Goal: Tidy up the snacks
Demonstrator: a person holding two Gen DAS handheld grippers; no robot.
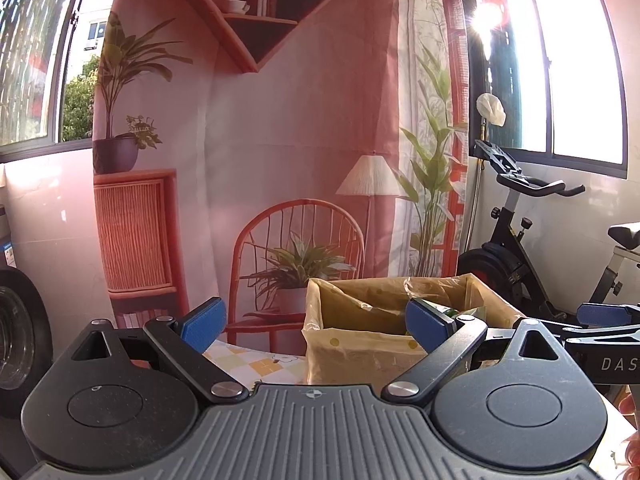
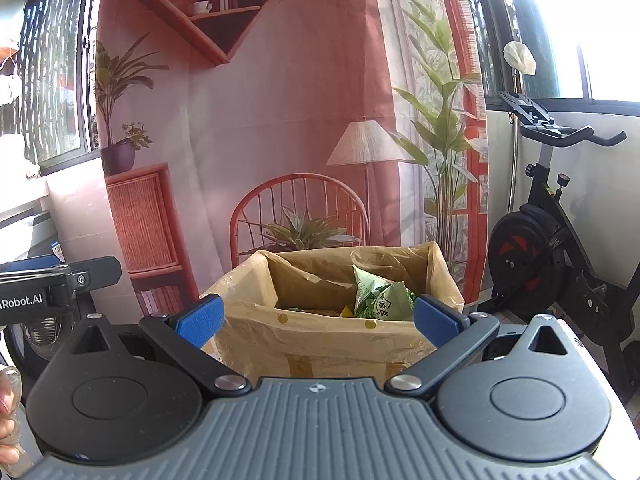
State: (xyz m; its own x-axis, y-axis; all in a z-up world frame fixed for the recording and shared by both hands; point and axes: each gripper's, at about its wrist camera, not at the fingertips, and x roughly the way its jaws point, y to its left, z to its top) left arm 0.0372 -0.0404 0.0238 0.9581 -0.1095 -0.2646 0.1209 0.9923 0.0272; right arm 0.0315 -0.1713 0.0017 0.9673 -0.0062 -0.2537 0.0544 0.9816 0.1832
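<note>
The left hand-held gripper (image 1: 316, 326) and the right hand-held gripper (image 2: 318, 318) sit side by side, level, both spread wide and holding nothing.

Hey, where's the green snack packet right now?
The green snack packet is inside the lined cardboard box, toward its right side, straight ahead of the open right gripper; the left wrist view shows only a sliver of it.

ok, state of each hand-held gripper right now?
Left hand-held gripper: open, holding nothing.
Right hand-held gripper: open, holding nothing.
</note>
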